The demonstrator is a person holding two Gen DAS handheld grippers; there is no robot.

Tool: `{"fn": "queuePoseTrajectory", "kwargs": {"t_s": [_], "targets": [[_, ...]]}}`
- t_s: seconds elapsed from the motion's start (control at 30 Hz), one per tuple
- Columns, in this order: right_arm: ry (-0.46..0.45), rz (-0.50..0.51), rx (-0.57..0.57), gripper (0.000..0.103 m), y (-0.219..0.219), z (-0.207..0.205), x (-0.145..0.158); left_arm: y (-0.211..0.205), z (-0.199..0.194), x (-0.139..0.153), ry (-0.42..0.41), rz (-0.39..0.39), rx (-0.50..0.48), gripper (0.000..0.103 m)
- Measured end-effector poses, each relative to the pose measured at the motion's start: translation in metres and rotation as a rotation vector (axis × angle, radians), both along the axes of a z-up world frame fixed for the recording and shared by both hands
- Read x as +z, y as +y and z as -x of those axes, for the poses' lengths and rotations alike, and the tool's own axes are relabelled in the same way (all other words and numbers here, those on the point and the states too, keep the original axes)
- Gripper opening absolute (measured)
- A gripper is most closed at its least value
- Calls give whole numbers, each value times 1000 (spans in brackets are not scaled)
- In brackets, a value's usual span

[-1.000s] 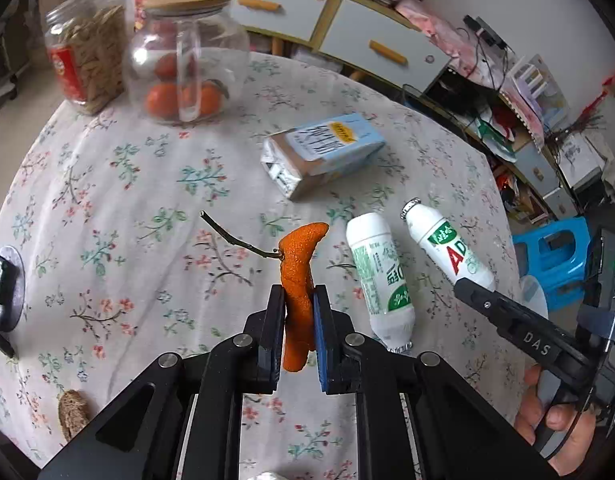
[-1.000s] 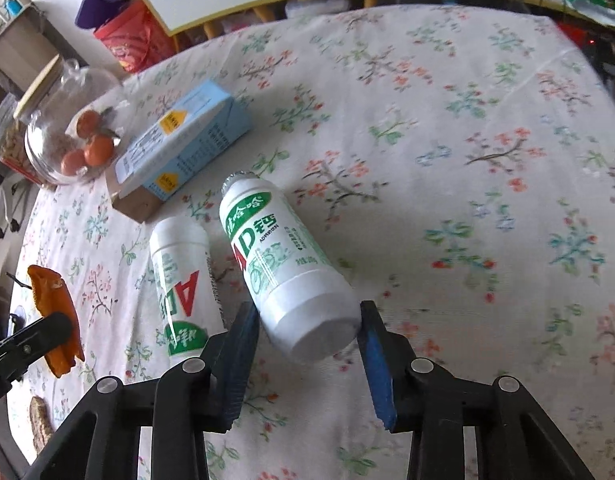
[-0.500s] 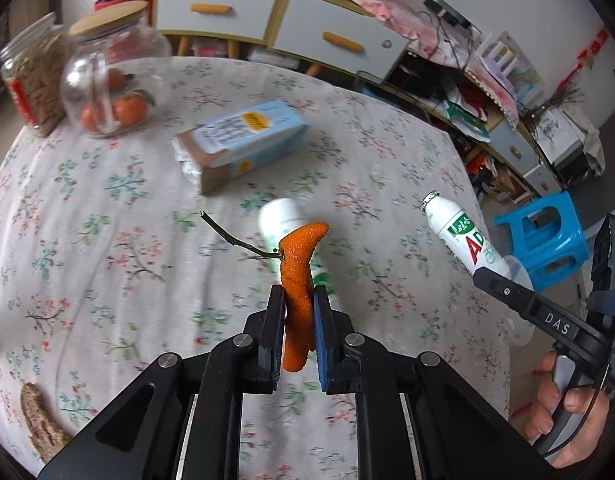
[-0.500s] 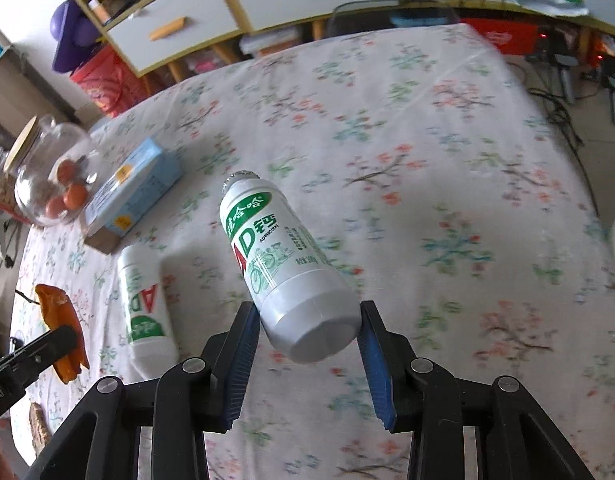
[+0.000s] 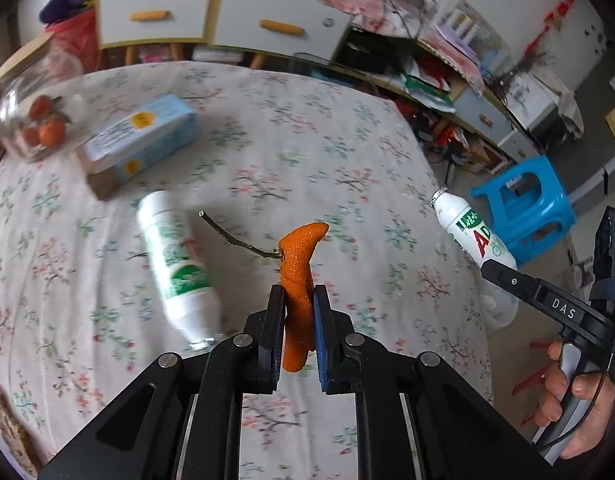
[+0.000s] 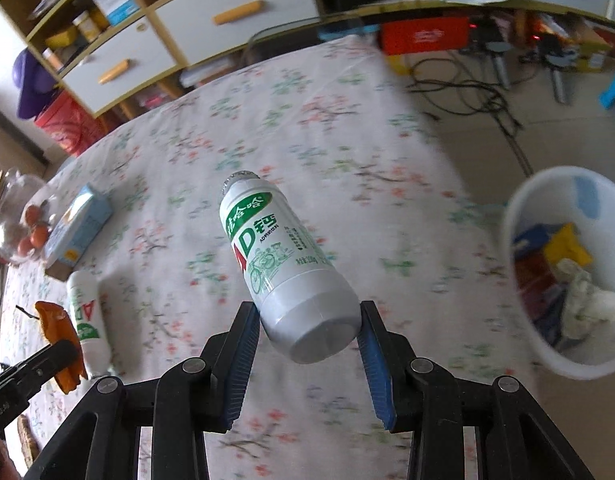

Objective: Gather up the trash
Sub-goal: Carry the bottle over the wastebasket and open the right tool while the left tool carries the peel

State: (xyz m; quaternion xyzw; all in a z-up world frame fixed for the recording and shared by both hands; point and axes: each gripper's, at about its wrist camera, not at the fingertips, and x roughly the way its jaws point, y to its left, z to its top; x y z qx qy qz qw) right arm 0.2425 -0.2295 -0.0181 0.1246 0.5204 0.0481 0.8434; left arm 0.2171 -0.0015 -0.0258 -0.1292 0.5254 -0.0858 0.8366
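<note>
My left gripper (image 5: pixel 299 300) is shut on a strip of orange peel (image 5: pixel 301 276) with a thin twig on it, held above the flowered tablecloth (image 5: pixel 307 152). My right gripper (image 6: pixel 309 312) is shut on the base of a white AD drink bottle (image 6: pixel 275 256), lifted off the table; the same bottle (image 5: pixel 473 236) shows at the right of the left wrist view. A second white bottle (image 5: pixel 175 264) lies on the cloth. A blue milk carton (image 5: pixel 141 140) lies on its side further back. A white bin (image 6: pixel 567 272) with trash in it stands beyond the table's right edge.
A glass jar (image 5: pixel 35 120) with oranges stands at the table's far left. A blue plastic stool (image 5: pixel 527 208) is on the floor to the right. Drawers and cluttered shelves (image 5: pixel 227 20) line the back wall. Cables (image 6: pixel 475 92) lie on the floor. A person's hand (image 5: pixel 575 412) grips the right gripper's handle.
Both grippers have travelled to the right across the table with their loads. The lying bottle and carton slid left in view, and the white bin has come into the right wrist view.
</note>
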Motion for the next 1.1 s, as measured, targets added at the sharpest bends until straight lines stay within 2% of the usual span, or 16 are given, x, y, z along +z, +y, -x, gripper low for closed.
{"fn": "queuePoseTrajectory", "kwargs": {"t_s": [0.7, 0.9, 1.1], "targets": [[17, -12, -268, 44, -173, 46, -1, -139, -20, -8, 9, 6, -206, 14], [56, -64, -330, 47, -205, 55, -9, -179, -24, -8, 6, 7, -263, 14], [33, -40, -350, 52, -226, 70, -1, -222, -28, -13, 14, 10, -317, 14]]}}
